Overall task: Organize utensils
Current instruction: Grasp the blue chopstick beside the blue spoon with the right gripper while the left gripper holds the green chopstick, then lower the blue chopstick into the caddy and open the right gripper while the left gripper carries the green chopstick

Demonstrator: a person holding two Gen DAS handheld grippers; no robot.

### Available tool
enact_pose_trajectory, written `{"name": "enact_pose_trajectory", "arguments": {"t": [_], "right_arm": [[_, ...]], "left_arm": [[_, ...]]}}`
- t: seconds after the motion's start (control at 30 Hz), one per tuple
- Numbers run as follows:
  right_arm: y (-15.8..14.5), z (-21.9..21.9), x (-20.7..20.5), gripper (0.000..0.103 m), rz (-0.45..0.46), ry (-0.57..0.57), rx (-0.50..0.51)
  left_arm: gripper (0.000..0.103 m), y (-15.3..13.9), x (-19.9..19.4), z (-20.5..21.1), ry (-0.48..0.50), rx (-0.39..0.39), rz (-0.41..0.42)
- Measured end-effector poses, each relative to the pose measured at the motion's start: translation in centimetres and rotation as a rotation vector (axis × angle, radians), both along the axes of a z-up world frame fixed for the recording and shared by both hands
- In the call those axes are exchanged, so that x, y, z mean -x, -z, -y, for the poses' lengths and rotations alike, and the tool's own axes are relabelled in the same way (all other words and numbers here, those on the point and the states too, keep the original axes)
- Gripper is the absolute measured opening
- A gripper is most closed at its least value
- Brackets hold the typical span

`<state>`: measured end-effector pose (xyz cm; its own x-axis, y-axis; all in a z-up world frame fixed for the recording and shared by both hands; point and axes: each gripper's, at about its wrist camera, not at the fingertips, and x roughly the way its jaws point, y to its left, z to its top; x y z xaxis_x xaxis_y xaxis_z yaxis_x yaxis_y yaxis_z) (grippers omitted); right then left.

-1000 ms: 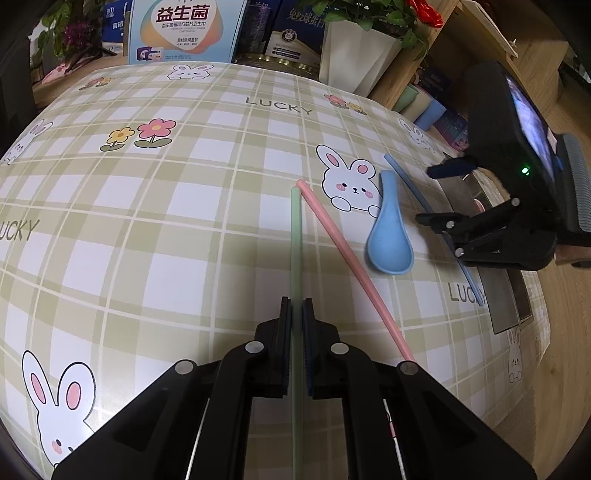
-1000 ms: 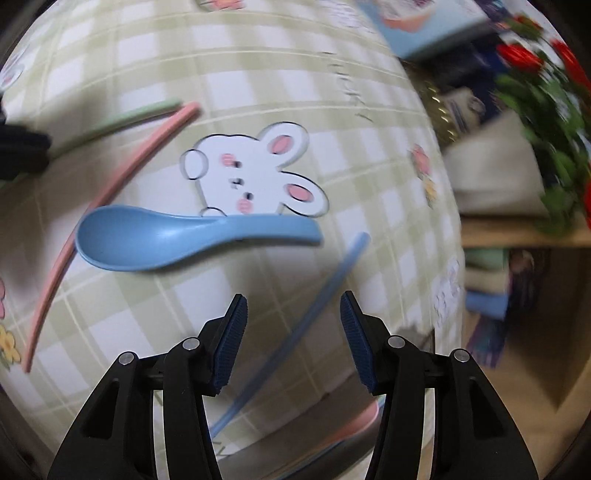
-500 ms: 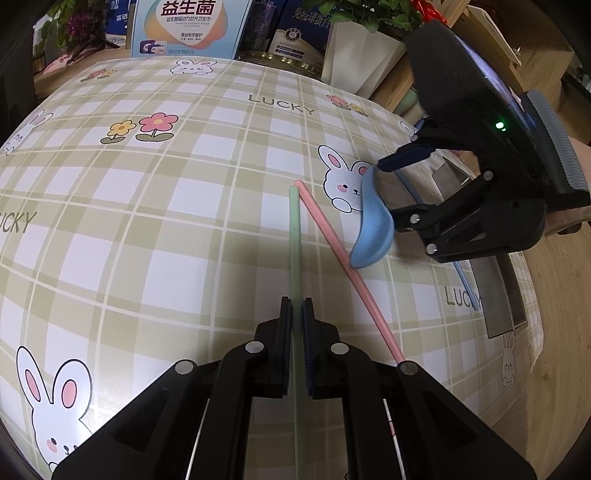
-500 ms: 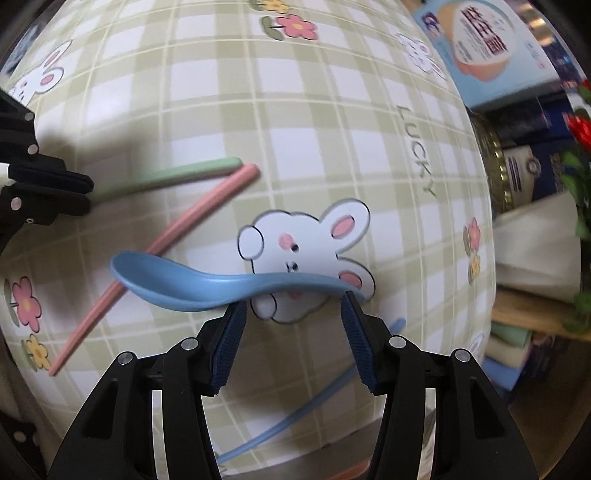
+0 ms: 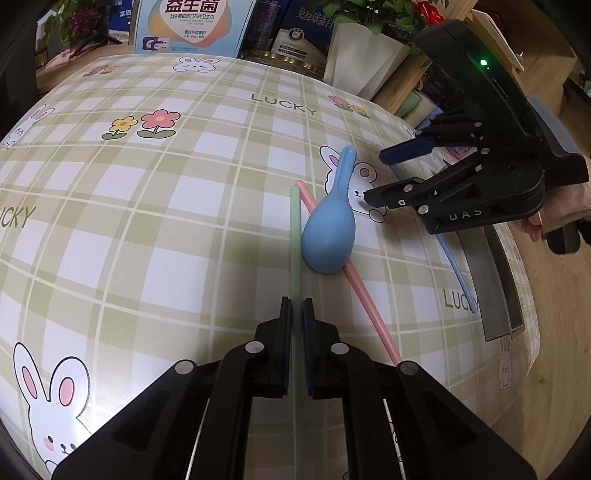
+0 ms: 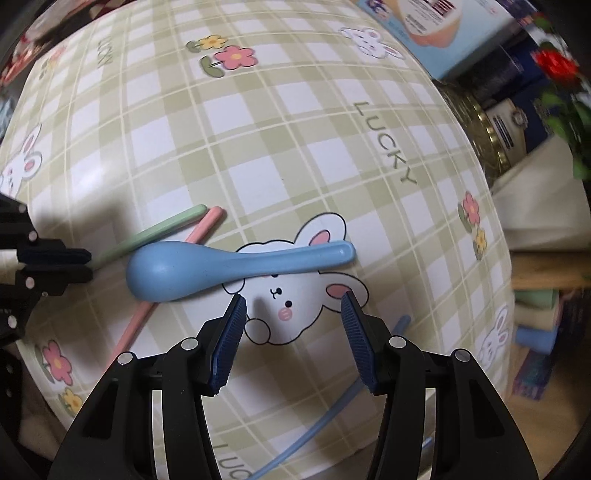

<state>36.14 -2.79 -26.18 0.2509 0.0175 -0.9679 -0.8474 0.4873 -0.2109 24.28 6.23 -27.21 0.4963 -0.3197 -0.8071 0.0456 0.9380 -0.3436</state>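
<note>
My left gripper (image 5: 296,310) is shut on a green chopstick (image 5: 294,236) that lies along the checked tablecloth; it also shows at the left edge of the right wrist view (image 6: 59,266). A blue spoon (image 5: 328,229) lies bowl-down across a pink chopstick (image 5: 369,310), right beside the green one. In the right wrist view the spoon (image 6: 229,266) lies just beyond my right gripper (image 6: 293,314), which is open and empty, over the rabbit print. A blue chopstick (image 6: 325,413) lies under and behind that gripper.
The table (image 5: 147,229) drops off at the right onto a wooden floor. A grey metal tray (image 5: 487,280) sits at that right edge. Boxes (image 5: 188,26) and a white plant pot (image 5: 365,62) stand along the far side.
The right gripper lifted the blue spoon, carried it left and released it bowl-down on the pink chopstick, then pulled back. The left gripper stayed shut on the green chopstick.
</note>
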Motion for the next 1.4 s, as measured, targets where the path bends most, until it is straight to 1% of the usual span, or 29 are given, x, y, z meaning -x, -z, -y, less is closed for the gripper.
{"name": "enact_pose_trajectory", "arguments": {"t": [0.07, 0.13, 0.23, 0.3, 0.4, 0.53, 0.6, 0.63, 0.7, 0.77, 0.83, 1.07, 1.23, 1.33, 1.4], "right_arm": [[0.0, 0.3, 0.2, 0.052, 0.003, 0.006, -0.012], [0.3, 0.6, 0.1, 0.052, 0.012, 0.031, 0.008], [0.9, 2.0, -1.1, 0.052, 0.007, 0.141, 0.039], [1.1, 3.5, -1.9, 0.052, 0.0, 0.232, 0.03], [1.3, 6.6, -2.9, 0.052, -0.015, 0.397, -0.018], [1.6, 9.8, -2.5, 0.05, -0.059, 0.541, -0.117], [1.6, 10.7, -2.2, 0.041, -0.08, 0.593, -0.171], [1.6, 11.0, -2.1, 0.03, -0.088, 0.611, -0.192], [1.6, 11.5, -1.4, 0.016, -0.1, 0.649, -0.236], [1.6, 11.7, -0.7, 0.01, -0.101, 0.673, -0.268], [1.6, 12.0, 0.4, 0.007, -0.092, 0.699, -0.309], [1.9, 13.2, 4.0, 0.006, -0.07, 0.787, -0.431], [2.1, 13.0, 7.1, 0.006, -0.039, 0.784, -0.483], [2.2, 13.3, 7.9, 0.006, -0.026, 0.809, -0.533], [2.4, 13.7, 8.6, 0.006, -0.027, 0.833, -0.57]], "left_arm": [[0.007, 0.0, 0.0, 0.0, 0.0, -0.001, 0.0], [0.008, 0.0, 0.0, 0.0, 0.0, -0.006, 0.002], [0.008, 0.0, 0.0, 0.1, 0.0, -0.011, 0.004], [0.007, 0.0, 0.0, 0.0, -0.002, -0.006, 0.004], [0.008, 0.1, 0.0, 0.0, -0.003, -0.005, 0.004], [0.007, 0.1, 0.1, 0.2, -0.004, -0.015, 0.007], [0.008, 0.1, 0.1, 0.2, -0.005, -0.014, 0.007], [0.007, 0.1, 0.1, 0.2, -0.005, -0.014, 0.007], [0.007, 0.1, 0.1, 0.2, -0.005, -0.014, 0.007], [0.007, 0.1, 0.0, 0.1, -0.005, -0.011, 0.007], [0.007, 0.1, 0.1, 0.0, -0.006, -0.006, 0.007], [0.007, 0.1, 0.2, 0.2, -0.004, -0.019, 0.01], [0.007, 0.0, 0.2, 0.5, -0.003, -0.04, 0.014], [0.007, 0.0, 0.2, 0.6, -0.002, -0.055, 0.015], [0.006, -0.1, 0.1, 0.7, -0.003, -0.05, 0.011]]}}
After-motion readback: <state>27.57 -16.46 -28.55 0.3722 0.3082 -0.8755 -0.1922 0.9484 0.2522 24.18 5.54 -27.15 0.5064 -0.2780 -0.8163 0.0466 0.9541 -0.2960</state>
